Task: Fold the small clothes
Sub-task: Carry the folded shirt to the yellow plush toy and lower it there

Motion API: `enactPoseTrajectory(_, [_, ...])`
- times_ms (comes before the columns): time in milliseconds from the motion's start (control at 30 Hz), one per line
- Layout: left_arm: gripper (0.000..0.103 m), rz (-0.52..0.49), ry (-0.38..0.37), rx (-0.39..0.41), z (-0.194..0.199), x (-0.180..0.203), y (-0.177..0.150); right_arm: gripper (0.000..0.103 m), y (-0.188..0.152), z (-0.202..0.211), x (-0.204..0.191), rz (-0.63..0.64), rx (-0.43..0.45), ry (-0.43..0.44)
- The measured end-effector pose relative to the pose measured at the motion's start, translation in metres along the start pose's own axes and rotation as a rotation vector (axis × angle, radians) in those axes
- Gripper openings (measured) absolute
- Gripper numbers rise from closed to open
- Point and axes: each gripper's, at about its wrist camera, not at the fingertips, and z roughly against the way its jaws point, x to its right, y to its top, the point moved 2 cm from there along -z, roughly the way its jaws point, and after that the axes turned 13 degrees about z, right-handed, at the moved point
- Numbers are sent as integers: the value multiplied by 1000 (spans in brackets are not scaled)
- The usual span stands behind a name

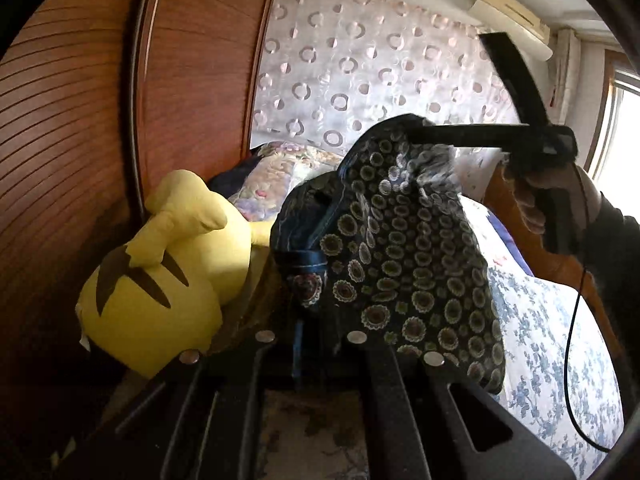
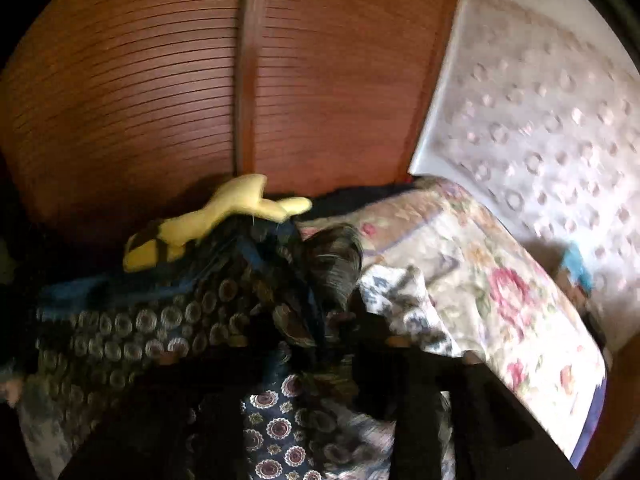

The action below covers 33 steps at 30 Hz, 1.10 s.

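Though blurred at its edges, dark navy circle-patterned cloth garment hanging right of yellow plush toy, blue band clenched in left gripper; right gripper released, one fingertip touching cloth's top. From right wrist: garment near, left of floral quilt.

The garment hangs in mid-scene, over the bed. Left of it the plush toy lies against the wardrobe. Far behind, a quilt, then the curtain. On the right, the right gripper.

dark medallion-print garment — yellow plush toy
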Motion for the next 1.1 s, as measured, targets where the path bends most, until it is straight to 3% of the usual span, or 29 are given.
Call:
enactPoseTrajectory(100, [5,-11,7,-4,3,2,-2,58,-7,20,-21,-43,38,-44])
enactPoseTrajectory(233, [14,-34,31,-1,4,4,-4,58,-24,27,-40,-60,80,-19])
enactPoseTrajectory(367, [42,-50,38,28,11,4,-2,58,-49,-1,-62,-86,36,41])
enactPoseTrajectory(400, [44,-53,30,34,13,4,-1,58,-52,-8,-61,-93,20,49])
enactPoseTrajectory(433, [53,-60,32,41,17,5,0,58,-55,-16,-64,-99,2,59])
enactPoseTrajectory(467, [70,-68,33,46,19,5,1,58,-59,-28,-69,-98,-19,54])
enactPoseTrajectory(533, [86,-84,27,51,23,8,2,61,-66,-41,-79,-77,-23,10])
enactPoseTrajectory(733, [90,-126,7,76,37,20,2,63,-70,-37,-83,-140,10,-20])
enactPoseTrajectory(1100, [90,-184,-22,78,52,58,-20,66,-110,60,-122,-225,57,-108])
